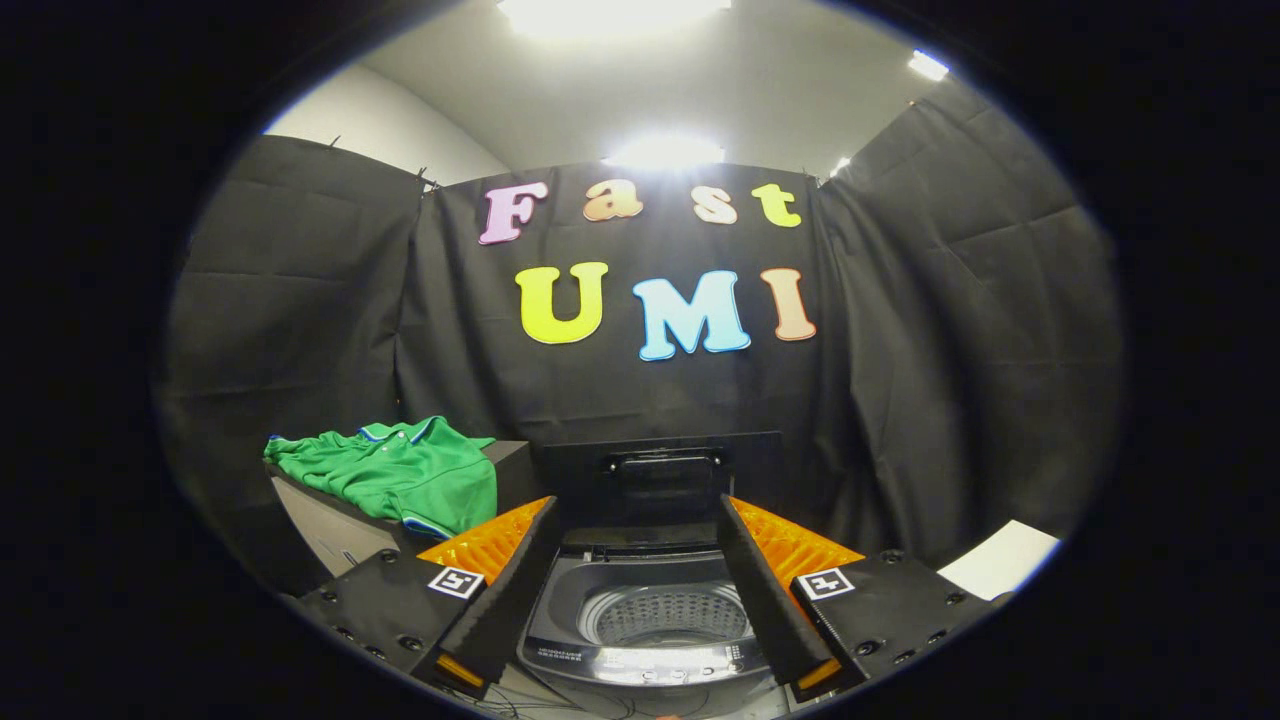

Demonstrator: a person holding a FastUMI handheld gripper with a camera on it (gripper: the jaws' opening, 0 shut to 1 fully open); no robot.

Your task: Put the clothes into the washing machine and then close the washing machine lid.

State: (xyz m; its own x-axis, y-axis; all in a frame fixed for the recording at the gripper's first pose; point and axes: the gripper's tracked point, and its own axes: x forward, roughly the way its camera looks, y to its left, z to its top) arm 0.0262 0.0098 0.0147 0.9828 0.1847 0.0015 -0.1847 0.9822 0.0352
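Gripper (637, 510) fingers wide apart, empty, over the open washing machine (650, 625). Swing left to the green shirt (400, 475); pinch a thick fold mid-body so nothing trails.

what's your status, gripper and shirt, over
Gripper open, fingers apart, holding nothing. Green shirt lies on the box to the left, untouched. Washing machine lid up, drum bare between the fingers. Nothing in the way.
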